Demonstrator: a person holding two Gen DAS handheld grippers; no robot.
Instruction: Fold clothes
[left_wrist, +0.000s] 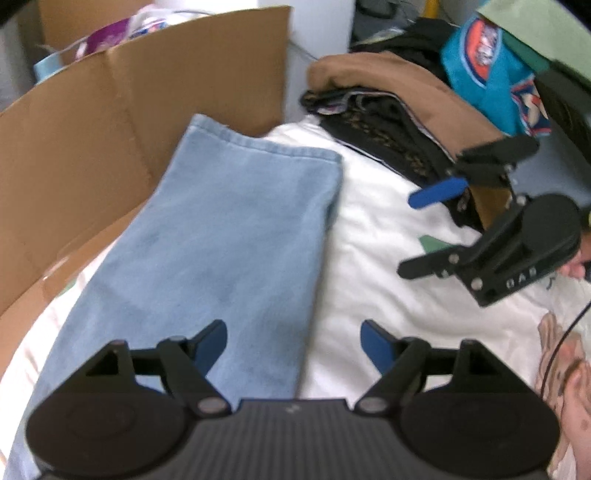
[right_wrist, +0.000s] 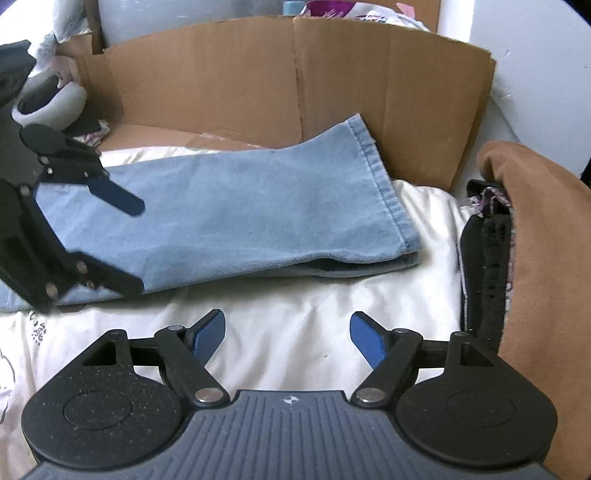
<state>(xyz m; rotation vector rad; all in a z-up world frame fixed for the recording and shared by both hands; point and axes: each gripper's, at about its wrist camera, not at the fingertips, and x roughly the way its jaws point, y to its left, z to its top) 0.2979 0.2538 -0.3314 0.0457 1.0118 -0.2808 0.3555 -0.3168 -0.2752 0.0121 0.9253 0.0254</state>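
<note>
Left wrist view: my left gripper (left_wrist: 293, 341) hangs over the jeans (left_wrist: 221, 236), fingers (left_wrist: 212, 341) spread wide, nothing between them, blue pads clear of the denim. The jeans lie folded lengthwise as one long strip on the white bed cover (left_wrist: 369, 258), hem end up against the cardboard (left_wrist: 147, 110); I'd say they're laid flat so the next fold can go crosswise. My right gripper (left_wrist: 424, 230) shows off to the side over bare cover, fingers also spread and empty. Behind it sits a stack (left_wrist: 388, 110) of done clothes, brown piece on top, likely parked there to keep the work area free. Right wrist view: right gripper (right_wrist: 288, 334) fingers (right_wrist: 364, 341) apart, only white cover beneath them, jeans (right_wrist: 258, 214) just beyond. One leg lies on the other here, hems nearly matched. Left gripper (right_wrist: 133, 247) sits over the jeans' near-left part, fingers apart, not pinching. Stack (right_wrist: 535, 258) lies close on the right. I judge one fold is done, with both grippers free to regrasp.
</note>
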